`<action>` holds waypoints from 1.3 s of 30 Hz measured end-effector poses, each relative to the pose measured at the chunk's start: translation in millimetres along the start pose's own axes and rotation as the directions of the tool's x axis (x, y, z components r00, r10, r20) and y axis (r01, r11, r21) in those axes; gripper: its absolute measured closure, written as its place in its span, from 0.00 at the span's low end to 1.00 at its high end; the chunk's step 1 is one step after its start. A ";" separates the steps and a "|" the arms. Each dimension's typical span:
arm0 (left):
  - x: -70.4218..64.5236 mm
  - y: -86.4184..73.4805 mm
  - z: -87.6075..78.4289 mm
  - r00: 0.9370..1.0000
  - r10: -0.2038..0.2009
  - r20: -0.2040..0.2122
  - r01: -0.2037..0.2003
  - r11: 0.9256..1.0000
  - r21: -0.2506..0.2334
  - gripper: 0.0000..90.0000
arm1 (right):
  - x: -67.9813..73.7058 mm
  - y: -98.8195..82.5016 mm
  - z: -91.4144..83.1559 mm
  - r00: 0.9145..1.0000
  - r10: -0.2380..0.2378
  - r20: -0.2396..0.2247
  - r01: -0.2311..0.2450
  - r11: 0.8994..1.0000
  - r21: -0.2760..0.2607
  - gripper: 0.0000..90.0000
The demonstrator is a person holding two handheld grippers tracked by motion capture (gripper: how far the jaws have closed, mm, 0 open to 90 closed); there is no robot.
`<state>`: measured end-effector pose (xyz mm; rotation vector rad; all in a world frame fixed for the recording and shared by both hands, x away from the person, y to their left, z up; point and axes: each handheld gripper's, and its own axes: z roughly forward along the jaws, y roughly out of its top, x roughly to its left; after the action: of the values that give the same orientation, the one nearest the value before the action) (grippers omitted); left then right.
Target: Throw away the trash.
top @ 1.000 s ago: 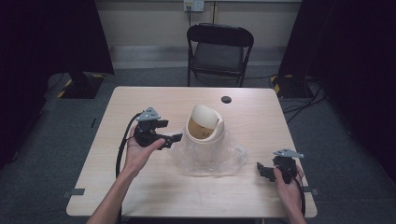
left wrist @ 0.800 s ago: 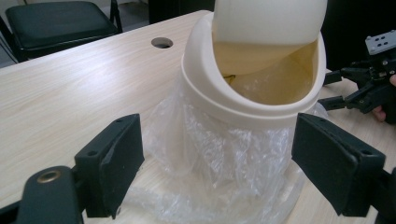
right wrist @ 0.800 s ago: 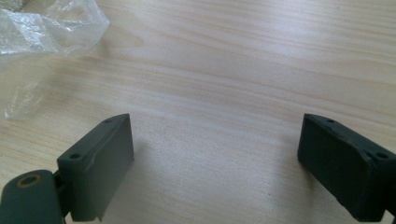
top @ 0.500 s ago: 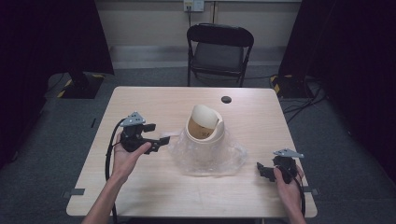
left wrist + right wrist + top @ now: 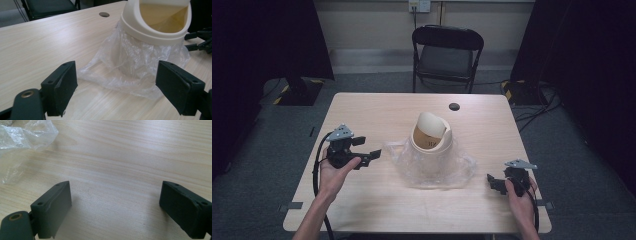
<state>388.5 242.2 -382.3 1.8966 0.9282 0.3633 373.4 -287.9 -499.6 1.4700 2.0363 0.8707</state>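
Black left hand-held gripper point(image 5: 373, 156) now farther from bin point(image 5: 431, 135), jaws narrowing.

Recording studio: black curtains point(image 5: 272, 40), lone table point(image 5: 377, 107).

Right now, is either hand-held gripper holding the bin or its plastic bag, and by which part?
Nothing is held. The left hand-held gripper stands open, short of the plastic bag around the bin. The right hand-held gripper is open over bare table.
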 end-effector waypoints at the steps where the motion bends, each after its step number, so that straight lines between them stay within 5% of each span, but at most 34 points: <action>1: 1.5 -2.3 -1.1 1.000 -0.004 -0.003 0.004 1.000 0.002 0.19 | 0.0 0.0 0.0 1.000 0.000 0.000 0.000 1.000 0.000 0.11; 22: 26.8 -56.4 -21.7 0.994 -0.075 -0.084 0.081 0.995 0.062 0.20 | 0.0 0.0 0.0 1.000 0.000 0.000 0.000 1.000 0.000 0.11; 29: 34.7 -78.6 -24.2 0.987 -0.115 -0.114 0.125 0.988 0.088 0.21 | 0.0 0.0 0.0 1.000 0.000 0.000 0.000 1.000 0.000 0.11; 39: 43.1 -104.1 -23.8 0.975 -0.122 -0.187 0.150 0.978 0.144 0.23 | 0.0 0.0 0.0 1.000 0.000 0.000 0.000 1.000 0.000 0.11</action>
<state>356.4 315.0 -465.5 1.9522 1.2319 0.3908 373.4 -287.9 -499.6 1.4699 2.0364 0.8705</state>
